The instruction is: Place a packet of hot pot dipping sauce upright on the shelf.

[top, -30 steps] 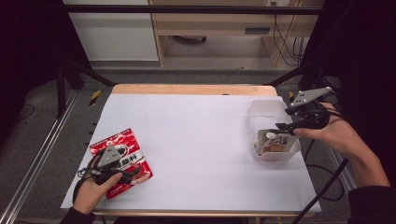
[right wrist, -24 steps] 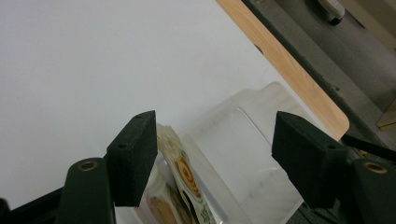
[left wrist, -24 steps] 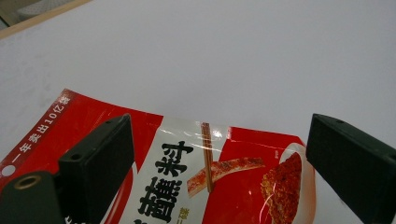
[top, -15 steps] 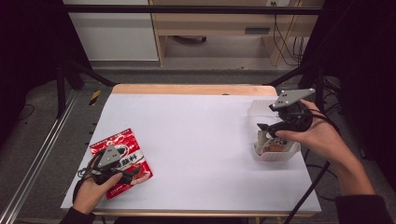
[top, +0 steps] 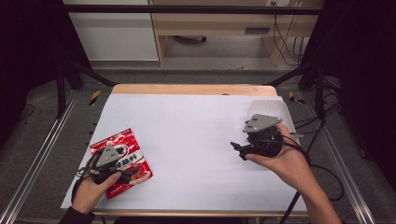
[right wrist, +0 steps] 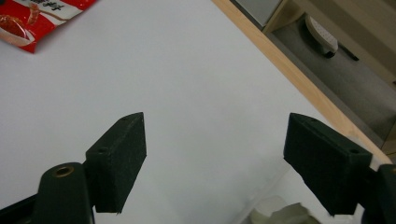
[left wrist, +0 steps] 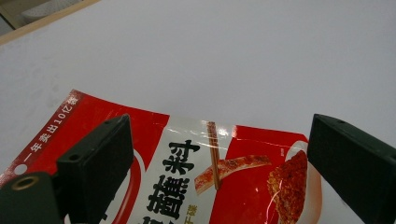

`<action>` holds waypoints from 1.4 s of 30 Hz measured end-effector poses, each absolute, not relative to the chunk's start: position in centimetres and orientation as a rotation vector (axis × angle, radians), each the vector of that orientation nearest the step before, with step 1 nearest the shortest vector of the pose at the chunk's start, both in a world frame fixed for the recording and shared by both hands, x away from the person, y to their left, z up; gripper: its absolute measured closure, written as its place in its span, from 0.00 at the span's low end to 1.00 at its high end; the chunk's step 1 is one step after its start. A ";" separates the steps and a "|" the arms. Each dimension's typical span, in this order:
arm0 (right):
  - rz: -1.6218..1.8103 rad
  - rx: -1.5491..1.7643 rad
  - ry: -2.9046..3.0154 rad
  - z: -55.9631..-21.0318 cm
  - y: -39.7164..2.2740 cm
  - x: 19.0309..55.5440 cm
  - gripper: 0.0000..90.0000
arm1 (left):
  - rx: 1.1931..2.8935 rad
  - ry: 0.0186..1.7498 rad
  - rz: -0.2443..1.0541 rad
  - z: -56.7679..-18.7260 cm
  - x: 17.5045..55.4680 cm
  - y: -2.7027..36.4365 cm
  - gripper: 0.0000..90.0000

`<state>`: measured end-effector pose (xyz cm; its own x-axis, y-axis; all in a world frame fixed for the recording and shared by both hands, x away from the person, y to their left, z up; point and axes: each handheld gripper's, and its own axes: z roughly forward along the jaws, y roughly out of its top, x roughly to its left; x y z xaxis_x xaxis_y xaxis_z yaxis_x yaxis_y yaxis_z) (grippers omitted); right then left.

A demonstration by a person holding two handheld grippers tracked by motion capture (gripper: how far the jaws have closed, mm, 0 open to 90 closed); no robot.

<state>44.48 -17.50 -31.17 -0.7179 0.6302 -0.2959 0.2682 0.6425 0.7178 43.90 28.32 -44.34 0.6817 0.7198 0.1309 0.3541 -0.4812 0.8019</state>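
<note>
A: Overhead, the left gripper rests on the red sauce packet at the near-left of the white table. Fingers?

B: Spread wide, per the left gripper view; the packet lies flat between them, unpinched. That view also gives its print: chopsticks, black characters.

A: The right gripper?

B: Mid-right, over bare table, its fingers just been opening, nothing between. The right gripper view catches the clear container beneath it; overhead the hand hides most of the container.
</note>
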 end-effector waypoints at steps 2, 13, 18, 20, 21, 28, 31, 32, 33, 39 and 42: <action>0.890 0.710 2.331 -32.1 -16.9 44.2 0.23 | 2.103 0.821 0.596 -44.3 44.0 28.4 0.07; 0.933 0.750 2.342 -37.1 -14.5 42.6 0.23 | 2.078 0.882 0.628 -44.2 44.6 29.4 0.05; 0.932 0.764 2.349 -38.5 -14.0 42.2 0.23 | 2.056 0.910 0.641 -44.0 44.9 30.3 0.05; 0.905 0.753 2.358 -39.3 -13.6 42.0 0.24 | 2.066 0.919 0.643 -44.2 45.3 30.6 0.05; 0.876 0.744 2.371 -39.8 -13.4 42.0 0.24 | 2.065 0.925 0.647 -44.2 45.3 30.7 0.05; 0.871 0.767 2.373 -42.2 -12.7 42.0 0.25 | 2.034 0.971 0.684 -43.5 45.3 32.0 0.06; 0.893 0.779 2.361 -43.1 -12.5 42.1 0.25 | 2.024 0.989 0.690 -43.2 45.3 32.5 0.06; 0.906 0.789 2.355 -43.3 -12.4 42.1 0.25 | 2.019 1.000 0.693 -43.1 45.2 32.8 0.06; 0.928 0.799 2.340 -43.6 -12.4 42.1 0.25 | 2.014 1.009 0.698 -43.1 45.3 33.1 0.07; 0.913 0.806 2.303 -44.7 -12.6 41.9 0.27 | 1.993 1.060 0.722 -43.0 45.2 34.5 0.07; 0.926 0.818 2.279 -44.6 -12.9 41.7 0.28 | 1.987 1.078 0.730 -43.0 45.2 35.1 0.07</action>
